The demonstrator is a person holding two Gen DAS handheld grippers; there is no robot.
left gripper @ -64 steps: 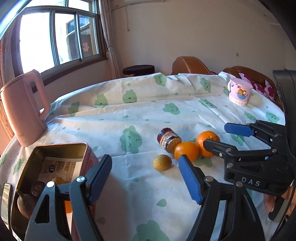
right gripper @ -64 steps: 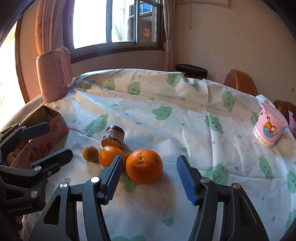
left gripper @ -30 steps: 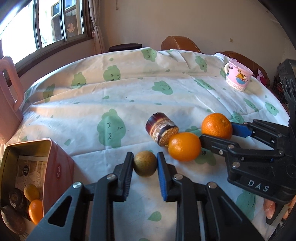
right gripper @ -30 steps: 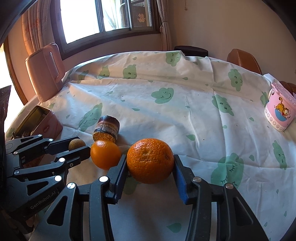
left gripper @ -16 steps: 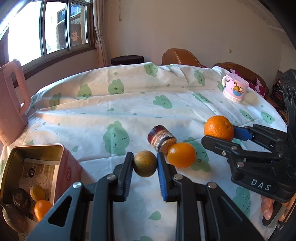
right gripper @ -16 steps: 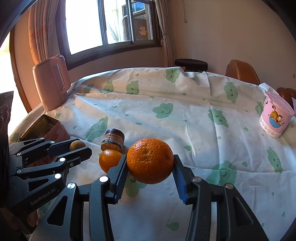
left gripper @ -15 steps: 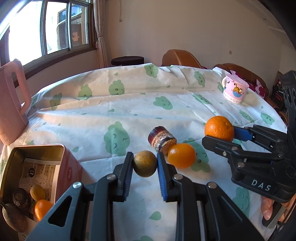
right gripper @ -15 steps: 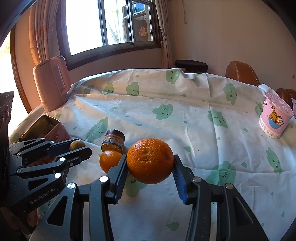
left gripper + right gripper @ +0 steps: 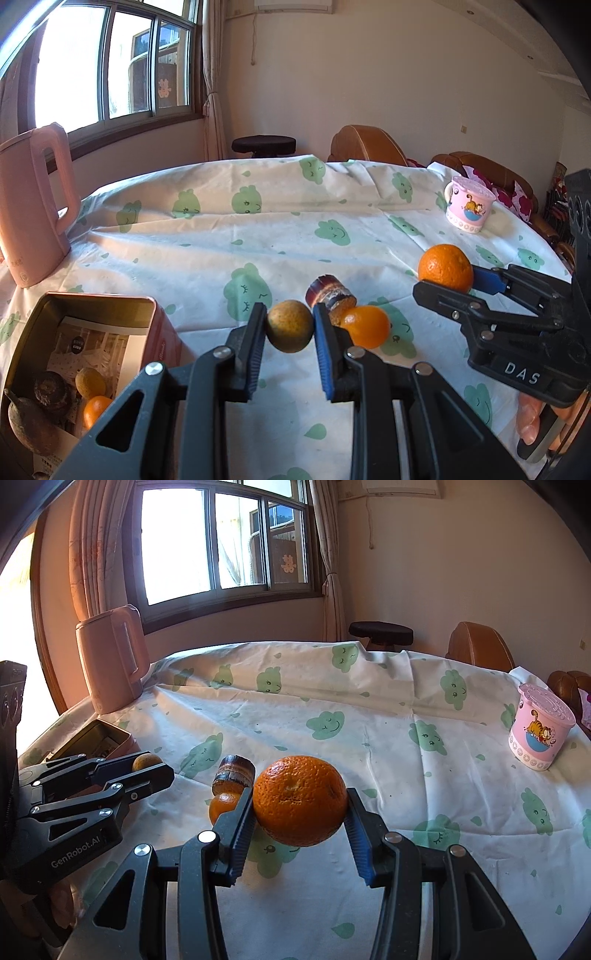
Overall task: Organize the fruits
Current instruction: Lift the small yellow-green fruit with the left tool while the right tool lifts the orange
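The left tool [image 9: 290,328] gripped a small round yellow-green fruit [image 9: 290,330] — lifted off the bench [image 9: 258,236]. The right tool [image 9: 300,812] clamped a large dimpled orange [image 9: 300,799], a smaller smooth orange [image 9: 223,806] lying just below-left of it.

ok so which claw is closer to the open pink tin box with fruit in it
Left. The left claw, shut on a yellowish-green round fruit, hangs just beside the open pink tin box; the right claw, gripping a large orange, is farther off.
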